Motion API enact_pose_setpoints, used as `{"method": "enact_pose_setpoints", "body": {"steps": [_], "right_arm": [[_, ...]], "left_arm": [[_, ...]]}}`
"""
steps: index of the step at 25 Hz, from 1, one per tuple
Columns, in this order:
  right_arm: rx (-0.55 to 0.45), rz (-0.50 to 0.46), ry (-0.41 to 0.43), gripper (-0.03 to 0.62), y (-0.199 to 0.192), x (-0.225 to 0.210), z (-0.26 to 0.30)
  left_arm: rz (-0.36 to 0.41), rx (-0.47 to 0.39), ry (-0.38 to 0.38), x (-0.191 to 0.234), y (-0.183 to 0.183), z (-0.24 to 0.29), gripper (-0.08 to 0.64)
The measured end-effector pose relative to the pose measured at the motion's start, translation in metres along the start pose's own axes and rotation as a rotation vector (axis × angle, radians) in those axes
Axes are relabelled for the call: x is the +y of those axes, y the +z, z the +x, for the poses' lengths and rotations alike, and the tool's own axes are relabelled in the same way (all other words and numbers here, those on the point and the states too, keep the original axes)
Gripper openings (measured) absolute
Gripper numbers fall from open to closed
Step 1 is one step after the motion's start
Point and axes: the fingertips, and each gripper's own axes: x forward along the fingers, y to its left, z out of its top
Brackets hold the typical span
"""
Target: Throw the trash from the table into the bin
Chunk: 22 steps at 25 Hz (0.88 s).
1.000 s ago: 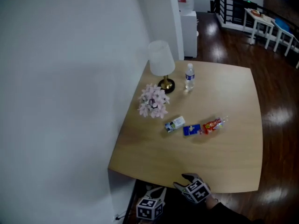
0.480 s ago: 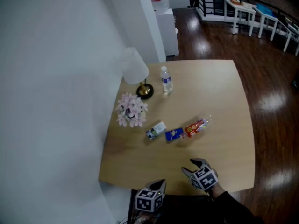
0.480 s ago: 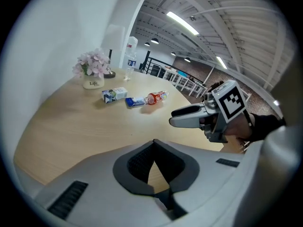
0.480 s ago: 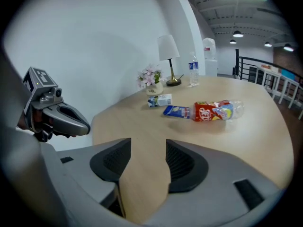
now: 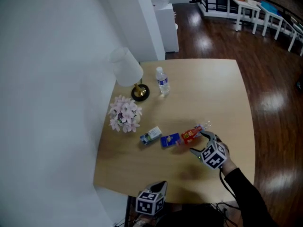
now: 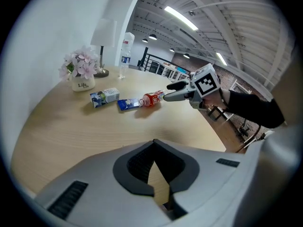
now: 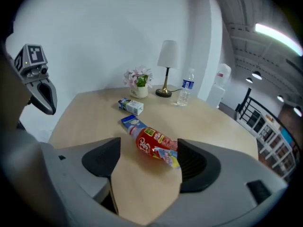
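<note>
Three pieces of trash lie in a row on the wooden table (image 5: pixel 215 93): a small carton (image 5: pixel 150 135), a blue wrapper (image 5: pixel 169 139) and a red snack wrapper (image 5: pixel 191 135). My right gripper (image 5: pixel 198 142) is at the red wrapper (image 7: pixel 154 144), which lies on the table between its jaws. Those jaws have just been opening and now stand wide, open; the right one is at the wrapper's end. My left gripper (image 5: pixel 158 187) hovers at the table's near edge, shut and empty (image 6: pixel 154 143), pointing toward the trash (image 6: pixel 150 99).
A white lamp (image 5: pixel 127 70), a pot of pink flowers (image 5: pixel 124 115) and a water bottle (image 5: pixel 162 82) stand by the wall at the table's far left. Dark wooden floor surrounds the table. White tables (image 5: pixel 246 6) stand far back. No bin is in view.
My right gripper has moved out from the table's near edge to the red wrapper, and its jaws look wider. The left gripper stays low at the near edge. The view has shifted.
</note>
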Motion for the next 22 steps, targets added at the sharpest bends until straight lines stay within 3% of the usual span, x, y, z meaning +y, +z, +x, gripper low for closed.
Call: {"method": "enact_pose_setpoints", "body": {"steps": [3, 10, 19, 22], "right_arm": [[0.038, -0.163, 0.020, 0.393, 0.007, -0.016, 0.015], [0.178, -0.460, 0.162, 0.423, 0.000, -0.015, 0.048], [0.340, -0.610, 0.184, 0.417, -0.023, -0.022, 0.068], [0.351, -0.617, 0.179, 0.310, -0.027, -0.022, 0.069]], "left_arm": [[-0.011, 0.019, 0.010, 0.002, -0.003, 0.002, 0.005], [-0.058, 0.052, 0.029, 0.005, -0.013, 0.006, 0.005], [-0.091, 0.068, 0.035, 0.004, -0.019, 0.009, 0.005], [-0.100, 0.066, 0.036, 0.005, -0.020, 0.009, 0.005]]}}
